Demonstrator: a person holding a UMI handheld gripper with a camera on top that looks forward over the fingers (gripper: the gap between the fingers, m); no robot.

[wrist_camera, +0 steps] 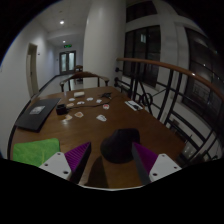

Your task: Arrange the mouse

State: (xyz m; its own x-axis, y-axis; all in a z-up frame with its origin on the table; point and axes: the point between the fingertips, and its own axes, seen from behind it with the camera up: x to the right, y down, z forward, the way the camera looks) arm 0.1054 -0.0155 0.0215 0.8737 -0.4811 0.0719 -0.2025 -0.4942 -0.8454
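Brown wood makes up the round table (105,125) that carries everything here. A small black rounded computer mouse (119,146) sits on the near part of it, between the two fingers of the tool (112,160), whose purple pads (76,157) stand to either side of it. A gap shows on each side of the mouse, so the tool is spread wide and grips nothing; the mouse rests on the table by its own weight.

To the left of the fingers, at the table's near edge, lies a flat bright green rectangular mat (35,152). Farther back on the left sits a dark grey laptop (36,114), lying flat on the wood. Several small white objects (84,110) are scattered over the middle and far part of the table; they are too small to identify, and whether any of them is a container, or holds anything, cannot be told.

Beyond the table stands a broad white pillar (102,40), with a glazed double door (68,62) at the end of the corridor to its left. A dark metal railing (160,95) with a wooden handrail curves along the right side.
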